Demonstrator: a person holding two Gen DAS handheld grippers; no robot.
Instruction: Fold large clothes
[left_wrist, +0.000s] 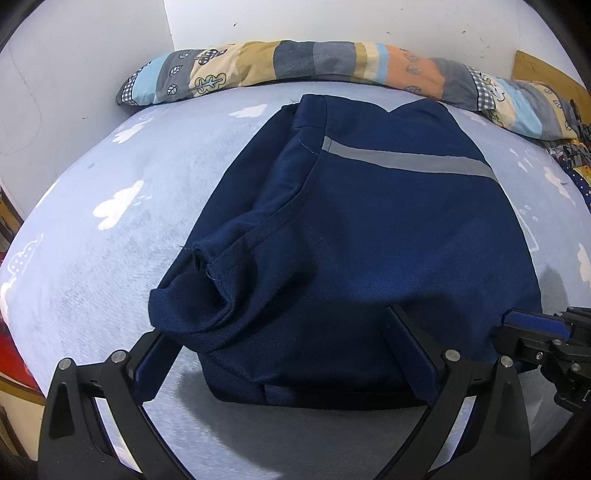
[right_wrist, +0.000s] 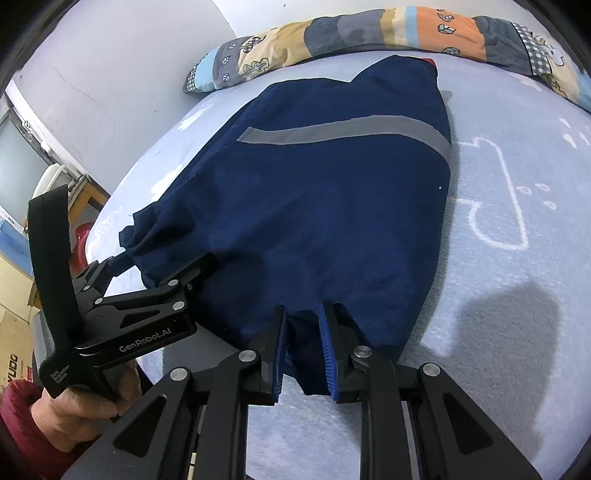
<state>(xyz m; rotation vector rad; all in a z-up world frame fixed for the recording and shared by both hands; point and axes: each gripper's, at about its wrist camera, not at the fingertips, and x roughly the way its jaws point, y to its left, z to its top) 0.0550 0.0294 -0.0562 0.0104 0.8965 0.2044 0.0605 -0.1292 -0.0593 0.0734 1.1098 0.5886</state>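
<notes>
Right tongs (right_wrist: 303, 349) pinch navy garment (right_wrist: 325, 206) hem on bedsheet (right_wrist: 517, 277).

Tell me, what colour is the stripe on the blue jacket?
Grey stripe, clearest in the right wrist view.

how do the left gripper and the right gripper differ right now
The left gripper stands wide open, straddling the navy garment's near edge; the right gripper is nearly closed, pinching a fold. Both work that same near edge.

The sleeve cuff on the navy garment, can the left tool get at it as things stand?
Probably yes: the cuff lies exposed on top, just ahead of the open left tool, nothing covering it.
</notes>
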